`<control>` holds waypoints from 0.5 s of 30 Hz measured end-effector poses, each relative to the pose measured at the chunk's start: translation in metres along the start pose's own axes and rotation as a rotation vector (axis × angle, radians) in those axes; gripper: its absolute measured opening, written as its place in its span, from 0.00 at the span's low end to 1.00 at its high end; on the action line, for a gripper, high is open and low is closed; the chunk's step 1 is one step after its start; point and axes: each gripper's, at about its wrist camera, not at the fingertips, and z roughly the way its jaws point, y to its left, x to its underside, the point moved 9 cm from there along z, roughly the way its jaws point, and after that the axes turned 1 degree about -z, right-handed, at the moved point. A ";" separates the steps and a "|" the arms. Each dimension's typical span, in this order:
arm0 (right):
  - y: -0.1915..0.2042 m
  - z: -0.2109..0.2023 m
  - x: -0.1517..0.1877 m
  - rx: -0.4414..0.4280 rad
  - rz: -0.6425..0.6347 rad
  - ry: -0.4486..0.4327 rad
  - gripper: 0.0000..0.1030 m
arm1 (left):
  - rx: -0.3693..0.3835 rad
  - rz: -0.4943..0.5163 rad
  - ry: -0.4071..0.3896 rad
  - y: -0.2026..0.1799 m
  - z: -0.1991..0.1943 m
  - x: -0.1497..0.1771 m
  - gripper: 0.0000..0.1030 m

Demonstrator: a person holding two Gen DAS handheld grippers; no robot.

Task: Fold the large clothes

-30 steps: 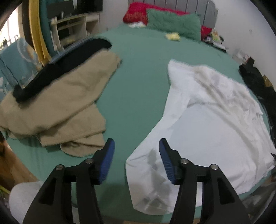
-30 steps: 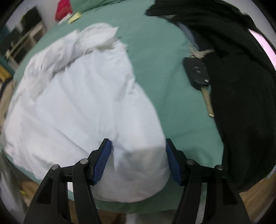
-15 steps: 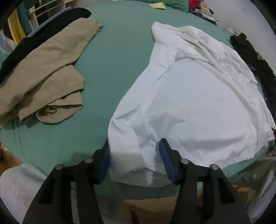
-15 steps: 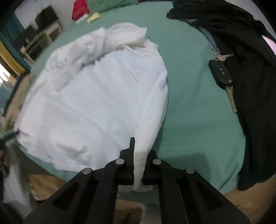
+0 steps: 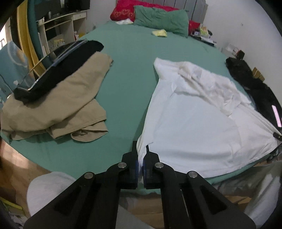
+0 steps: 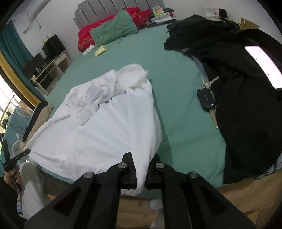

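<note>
White, thin and limp, the shirt (image 5: 202, 123) lies on the green bed (image 5: 126, 74) at centre-right of frame, its near hem corners pinched in the closed jaws of the left gripper (image 5: 140, 158) and right gripper (image 6: 141, 169), likely sagging between them.

A bed (image 5: 130, 58) with a green sheet carries a white shirt (image 5: 202, 123) at its near edge. To the left lie tan trousers (image 5: 58, 105) with a black garment (image 5: 58, 70) across them. Black clothing (image 6: 246, 105) covers the right side, with a car key (image 6: 207, 100) beside it. A green pillow (image 5: 160, 19), a red pillow (image 5: 123, 10) and a small yellow item (image 5: 160, 33) lie at the head.
</note>
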 end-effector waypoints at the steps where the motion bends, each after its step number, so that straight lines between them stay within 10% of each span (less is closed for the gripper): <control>1: 0.000 -0.004 -0.001 0.005 -0.007 -0.005 0.04 | 0.005 -0.002 -0.011 0.000 -0.007 -0.001 0.04; 15: 0.000 -0.053 -0.011 0.040 -0.042 -0.059 0.04 | 0.034 0.052 -0.125 -0.009 -0.075 -0.030 0.04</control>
